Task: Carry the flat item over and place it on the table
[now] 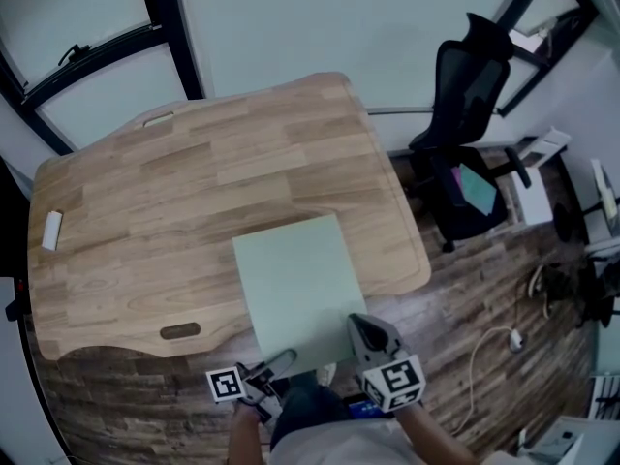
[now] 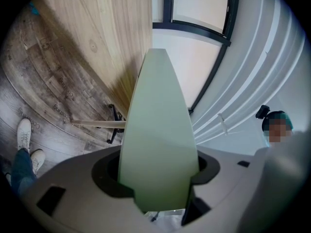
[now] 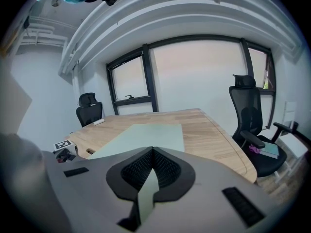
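1. Both tongs hold the green sheet (image 1: 298,284) at its near edge. The right gripper (image 1: 366,329) pinches it thin, and the left gripper (image 1: 276,364) has a corner wedged between wider-set jaws.
2. The sheet's long axis runs straight away from them, out over the wooden table (image 1: 174,192); I cannot tell whether it touches.
3. Bare wood lies beyond the sheet.
4. An office chair (image 1: 465,114) stands to the right.

Left gripper (image 1: 279,362): turned on its side, jaws bearing on pale green sheet (image 1: 300,279). Right gripper (image 1: 364,329): alongside, jaws pinched on same sheet.
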`<state>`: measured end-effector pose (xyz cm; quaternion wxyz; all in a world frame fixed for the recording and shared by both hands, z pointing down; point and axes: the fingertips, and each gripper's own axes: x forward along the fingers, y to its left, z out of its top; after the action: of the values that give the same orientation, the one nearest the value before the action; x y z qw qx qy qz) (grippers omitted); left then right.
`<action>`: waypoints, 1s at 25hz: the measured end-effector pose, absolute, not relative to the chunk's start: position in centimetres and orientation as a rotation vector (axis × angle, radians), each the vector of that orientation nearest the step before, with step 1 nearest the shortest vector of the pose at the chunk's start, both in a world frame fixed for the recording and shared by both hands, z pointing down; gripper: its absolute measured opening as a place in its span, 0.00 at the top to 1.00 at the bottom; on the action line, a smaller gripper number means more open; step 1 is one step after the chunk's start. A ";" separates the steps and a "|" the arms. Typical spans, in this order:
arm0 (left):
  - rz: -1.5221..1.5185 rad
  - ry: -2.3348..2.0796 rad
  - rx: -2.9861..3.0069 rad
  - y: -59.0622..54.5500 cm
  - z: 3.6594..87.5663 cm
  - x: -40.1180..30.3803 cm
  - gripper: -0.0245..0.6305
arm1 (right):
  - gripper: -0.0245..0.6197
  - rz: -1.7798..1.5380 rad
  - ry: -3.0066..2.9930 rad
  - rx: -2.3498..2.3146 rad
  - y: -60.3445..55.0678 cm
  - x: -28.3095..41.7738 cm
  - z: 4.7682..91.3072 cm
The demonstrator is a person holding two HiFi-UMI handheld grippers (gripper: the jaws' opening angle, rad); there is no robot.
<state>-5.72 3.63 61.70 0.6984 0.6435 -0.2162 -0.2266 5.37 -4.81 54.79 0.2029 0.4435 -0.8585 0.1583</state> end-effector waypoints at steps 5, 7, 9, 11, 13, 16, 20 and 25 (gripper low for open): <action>-0.512 -0.479 1.415 3.4 62.3 -5.7 0.54 | 0.97 0.501 -2.377 1.226 -4.9 4.5 54.7; -0.508 -0.475 1.413 3.4 62.6 -5.7 0.54 | 0.97 0.518 -2.363 1.214 -4.8 4.3 54.9; -0.507 -0.469 1.412 3.3 62.8 -5.7 0.54 | 0.97 0.524 -2.356 1.209 -4.8 4.3 55.4; -0.509 -0.462 1.413 3.2 63.0 -5.6 0.54 | 0.97 0.528 -2.350 1.202 -4.7 4.2 55.9; -0.505 -0.463 1.405 3.1 63.3 -5.5 0.54 | 0.97 0.526 -2.349 1.193 -4.7 4.0 55.9; -0.498 -0.466 1.408 3.0 63.6 -5.5 0.54 | 0.97 0.538 -2.343 1.185 -4.7 3.9 56.3; -0.499 -0.465 1.408 2.7 63.9 -5.4 0.54 | 0.97 0.547 -2.328 1.180 -5.0 3.8 56.8; -0.500 -0.466 1.411 2.7 64.2 -5.5 0.54 | 0.97 0.544 -2.318 1.154 -5.1 3.5 57.3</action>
<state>-5.46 2.66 64.22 0.7083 0.6354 -0.2098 -0.2251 3.54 -5.13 57.32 0.2451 0.4228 -0.8494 0.1992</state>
